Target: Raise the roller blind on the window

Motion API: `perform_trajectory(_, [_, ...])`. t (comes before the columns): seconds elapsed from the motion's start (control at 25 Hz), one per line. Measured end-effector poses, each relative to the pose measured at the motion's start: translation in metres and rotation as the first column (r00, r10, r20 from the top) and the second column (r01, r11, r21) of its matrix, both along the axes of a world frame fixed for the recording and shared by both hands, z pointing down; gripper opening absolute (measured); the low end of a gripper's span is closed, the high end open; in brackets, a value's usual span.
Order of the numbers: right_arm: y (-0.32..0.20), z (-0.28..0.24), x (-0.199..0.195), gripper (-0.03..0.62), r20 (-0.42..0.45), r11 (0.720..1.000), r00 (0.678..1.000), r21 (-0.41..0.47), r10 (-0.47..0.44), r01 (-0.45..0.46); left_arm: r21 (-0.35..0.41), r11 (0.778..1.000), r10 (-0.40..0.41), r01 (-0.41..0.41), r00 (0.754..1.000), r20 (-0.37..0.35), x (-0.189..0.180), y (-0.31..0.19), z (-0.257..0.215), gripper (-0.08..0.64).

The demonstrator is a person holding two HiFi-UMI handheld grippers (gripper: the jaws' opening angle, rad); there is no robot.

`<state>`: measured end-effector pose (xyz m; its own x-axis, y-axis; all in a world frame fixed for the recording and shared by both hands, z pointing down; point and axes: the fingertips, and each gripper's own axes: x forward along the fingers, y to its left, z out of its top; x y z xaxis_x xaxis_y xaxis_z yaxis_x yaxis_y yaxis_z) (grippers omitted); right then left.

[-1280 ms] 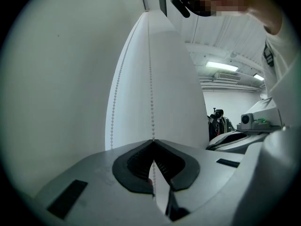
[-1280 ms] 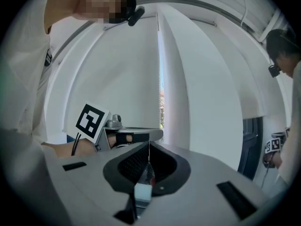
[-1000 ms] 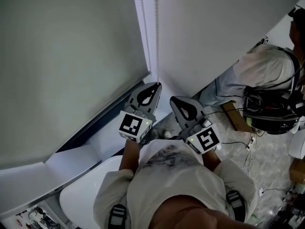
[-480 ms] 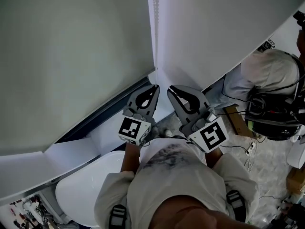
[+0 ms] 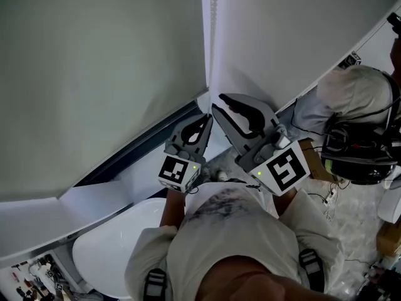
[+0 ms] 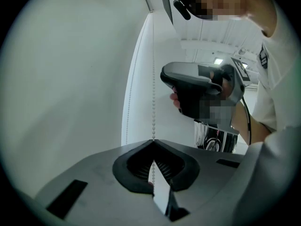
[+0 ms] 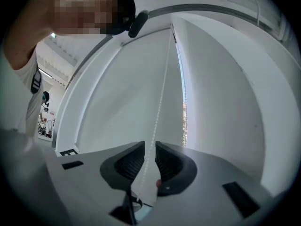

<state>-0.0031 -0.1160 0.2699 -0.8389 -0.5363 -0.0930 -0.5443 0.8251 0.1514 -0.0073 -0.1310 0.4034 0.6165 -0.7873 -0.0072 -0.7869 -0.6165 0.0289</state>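
Note:
The grey roller blind [image 5: 94, 74] hangs down over the window at the left. Its white bead chain [image 5: 214, 17] drops beside the blind's right edge. My left gripper [image 5: 205, 119] is shut on the bead chain [image 6: 153, 79], which rises straight up from its tips [image 6: 153, 141]. My right gripper [image 5: 219, 102] stands just right of it and a little higher. Its jaws are opening, and the chain [image 7: 162, 88] runs loose through the gap between them [image 7: 149, 145] without being pressed.
A white window ledge [image 5: 125, 187] runs below the blind, with a white rounded surface [image 5: 106, 256] under it. Another person [image 5: 351, 93] crouches at the right among cables and gear on the floor. A plain wall [image 5: 294, 36] fills the area right of the chain.
My right gripper has moved up and left along the chain, and its jaws have parted from shut. The left gripper has stayed shut on the chain at about the same spot.

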Motion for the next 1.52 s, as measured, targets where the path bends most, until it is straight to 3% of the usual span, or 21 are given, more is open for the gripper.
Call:
perform_trajectory(0.4, [-0.004, -0.032, -0.024, 0.123, 0.014, 0.999, 0.999, -0.011, -0.049, 0.049, -0.009, 1.0, 0.018, -0.018, 0.999, -0.027, -0.008, 0.009, 0.002, 0.006])
perform_trajectory(0.72, [-0.011, -0.039, -0.025, 0.064, 0.02, 0.998, 0.999, -0.04, -0.039, 0.04, -0.008, 1.0, 0.015, -0.015, 0.999, -0.03, -0.009, 0.007, 0.0, 0.006])
perform_trajectory(0.96, [-0.011, -0.033, -0.016, 0.063, 0.057, 1.0, 0.998, 0.002, 0.005, -0.005, -0.001, 1.0, 0.014, -0.014, 1.0, -0.024, -0.002, 0.005, 0.007, 0.006])
perform_trajectory(1.52, [-0.014, 0.017, -0.011, 0.063, 0.036, 1.0, 0.999, -0.015, 0.019, -0.019, -0.122, 0.992, 0.023, -0.023, 1.0, 0.0, 0.007, 0.001, 0.066, 0.006])
